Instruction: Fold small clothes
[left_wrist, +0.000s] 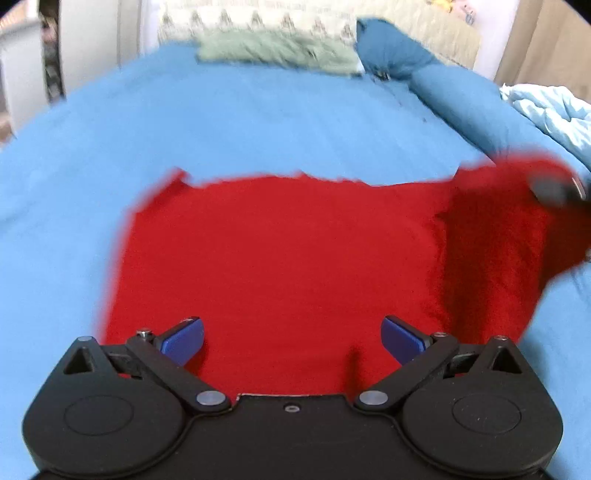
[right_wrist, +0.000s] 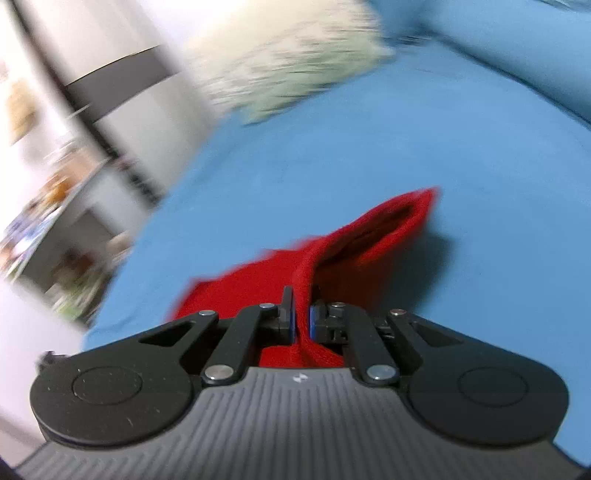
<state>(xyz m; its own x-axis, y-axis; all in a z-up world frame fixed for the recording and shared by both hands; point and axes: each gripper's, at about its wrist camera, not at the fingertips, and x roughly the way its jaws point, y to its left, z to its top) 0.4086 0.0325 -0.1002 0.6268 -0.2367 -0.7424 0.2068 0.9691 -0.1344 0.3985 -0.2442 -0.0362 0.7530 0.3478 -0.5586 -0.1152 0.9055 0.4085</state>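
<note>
I'm looking at a home bedroom. A bed (left_wrist: 258, 122) under a blue sheet fills my view, with a pale green pillow (left_wrist: 277, 51), dark blue pillows (left_wrist: 399, 48) and a light blue quilt (left_wrist: 554, 110) bunched at its edge.

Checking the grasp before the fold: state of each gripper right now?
Left gripper: open, nothing between the fingers, above the red garment.
Right gripper: shut on a lifted edge of the red garment.

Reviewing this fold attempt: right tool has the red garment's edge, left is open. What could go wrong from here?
1. The right tool pinches only a thin edge of the red garment; it may slip as it lifts.
2. The left tool hangs open over the cloth, pinning nothing, so the whole piece could drag across the blue sheet instead of folding.
</note>
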